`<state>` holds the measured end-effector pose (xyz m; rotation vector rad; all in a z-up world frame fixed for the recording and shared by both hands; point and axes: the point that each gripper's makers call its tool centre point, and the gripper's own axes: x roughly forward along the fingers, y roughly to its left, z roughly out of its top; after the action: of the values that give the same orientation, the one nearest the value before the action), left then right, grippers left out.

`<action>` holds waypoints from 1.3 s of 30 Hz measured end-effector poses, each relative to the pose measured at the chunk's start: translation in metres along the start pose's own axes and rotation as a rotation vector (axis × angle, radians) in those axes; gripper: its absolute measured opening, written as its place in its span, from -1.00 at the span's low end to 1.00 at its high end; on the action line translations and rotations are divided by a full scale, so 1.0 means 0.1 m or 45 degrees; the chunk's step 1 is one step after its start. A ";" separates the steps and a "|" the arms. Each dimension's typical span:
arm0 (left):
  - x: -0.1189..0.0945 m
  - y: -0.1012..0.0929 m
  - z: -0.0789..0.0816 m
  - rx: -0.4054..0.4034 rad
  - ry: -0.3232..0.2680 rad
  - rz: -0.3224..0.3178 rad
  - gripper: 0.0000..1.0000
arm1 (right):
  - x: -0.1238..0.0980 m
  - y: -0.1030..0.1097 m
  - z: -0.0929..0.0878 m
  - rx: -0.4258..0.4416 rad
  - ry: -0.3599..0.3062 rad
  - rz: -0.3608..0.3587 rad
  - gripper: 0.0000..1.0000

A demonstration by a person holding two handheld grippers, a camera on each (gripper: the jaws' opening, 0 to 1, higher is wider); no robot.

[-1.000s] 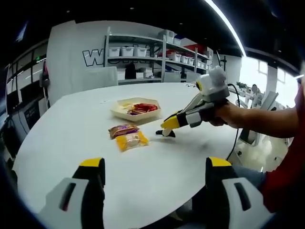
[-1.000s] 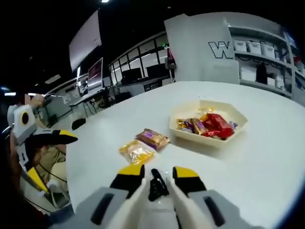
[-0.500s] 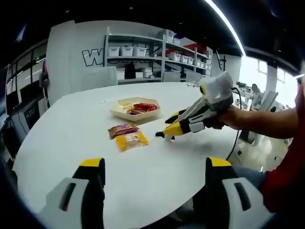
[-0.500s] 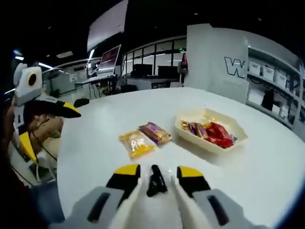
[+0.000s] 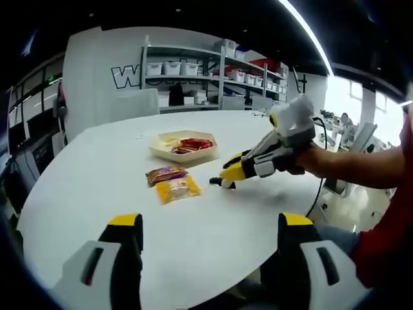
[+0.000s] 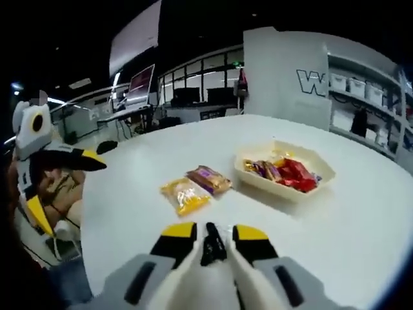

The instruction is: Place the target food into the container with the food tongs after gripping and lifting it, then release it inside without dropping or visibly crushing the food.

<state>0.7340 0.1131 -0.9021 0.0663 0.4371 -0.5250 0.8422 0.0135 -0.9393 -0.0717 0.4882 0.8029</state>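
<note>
Yellow plastic snack packet (image 6: 185, 195) lies on your white round table (image 6: 361, 219), near the cream tray (image 6: 284, 173). Your right hand-held gripper (image 6: 209, 234) clamps black tongs (image 6: 211, 242); squeezing hard could crush it.

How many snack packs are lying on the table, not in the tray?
2. A yellow pack and a brown-purple pack lie touching on the white table, between the tray and the right hand-held gripper. More snacks fill the tray.
</note>
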 end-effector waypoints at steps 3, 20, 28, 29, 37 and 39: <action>-0.03 0.01 0.01 0.002 -0.003 0.008 0.67 | -0.01 -0.05 0.01 0.164 -0.010 0.023 -0.70; -0.09 0.00 0.01 0.011 -0.005 0.018 0.66 | -0.16 -0.13 0.39 0.145 -0.098 0.018 -0.69; -0.10 0.02 0.04 0.008 -0.015 0.021 0.66 | -0.18 -0.21 0.59 0.112 -0.127 0.003 -0.68; -0.10 0.02 0.04 0.010 -0.015 0.021 0.66 | -0.18 -0.22 0.61 0.111 -0.128 0.004 -0.68; -0.09 0.02 0.03 0.004 -0.016 0.018 0.69 | -0.19 -0.34 0.77 0.094 -0.152 -0.017 -0.68; -0.09 0.02 0.03 -0.003 -0.022 0.024 0.73 | -0.19 -0.37 0.82 0.091 -0.155 -0.018 -0.68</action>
<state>0.7294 0.1187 -0.8953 0.0635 0.4197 -0.5062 0.8890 -0.0047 -0.8629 0.0400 0.4002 0.7701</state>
